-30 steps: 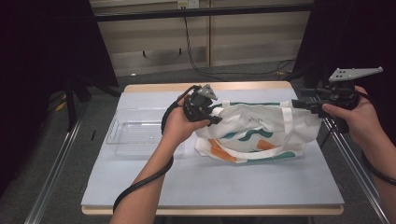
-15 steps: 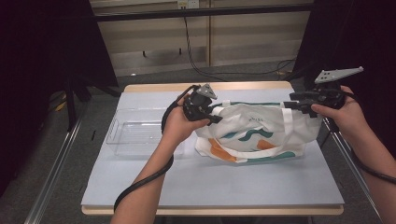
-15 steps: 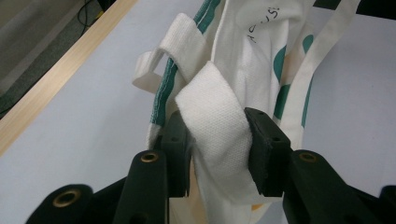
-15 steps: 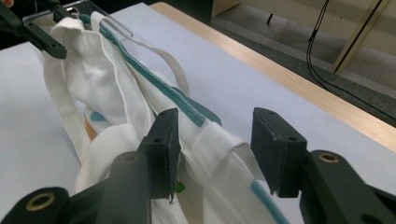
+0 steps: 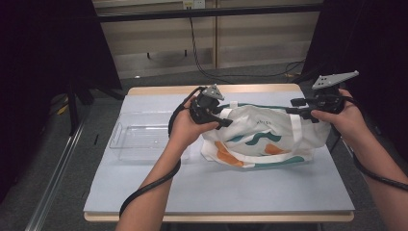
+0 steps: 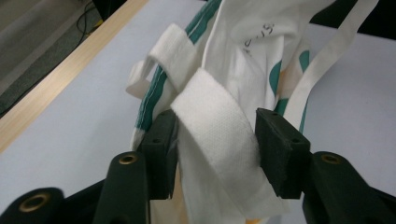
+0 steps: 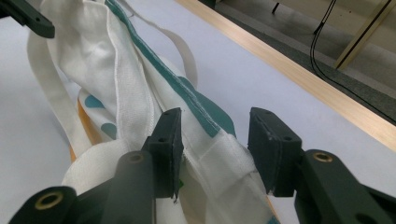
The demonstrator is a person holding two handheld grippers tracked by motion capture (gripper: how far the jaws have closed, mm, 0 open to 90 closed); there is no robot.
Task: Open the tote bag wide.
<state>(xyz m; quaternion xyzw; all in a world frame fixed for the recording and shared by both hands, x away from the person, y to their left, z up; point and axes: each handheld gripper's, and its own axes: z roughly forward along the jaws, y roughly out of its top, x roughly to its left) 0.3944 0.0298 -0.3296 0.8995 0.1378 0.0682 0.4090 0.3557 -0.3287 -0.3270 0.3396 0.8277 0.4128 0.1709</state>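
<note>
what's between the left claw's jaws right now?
In the left gripper view, a white strap of the tote bag lies between the left claw jaws, which have just been opening; the pads stand clear of it.

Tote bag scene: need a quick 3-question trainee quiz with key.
1. True or false: the tote bag stands inside the clear tray.
2. Multiple choice: the trim along the bag's rim is A) red B) teal C) black.
3. What lies between the left gripper's jaws?

Key:
1. False. The bag lies on the table, beside the tray.
2. B.
3. A white strap and bag fabric; the jaws have just been opening, and the right-hand pad stands apart from the strap. The right gripper straddles the rim, its jaws just closing.
</note>
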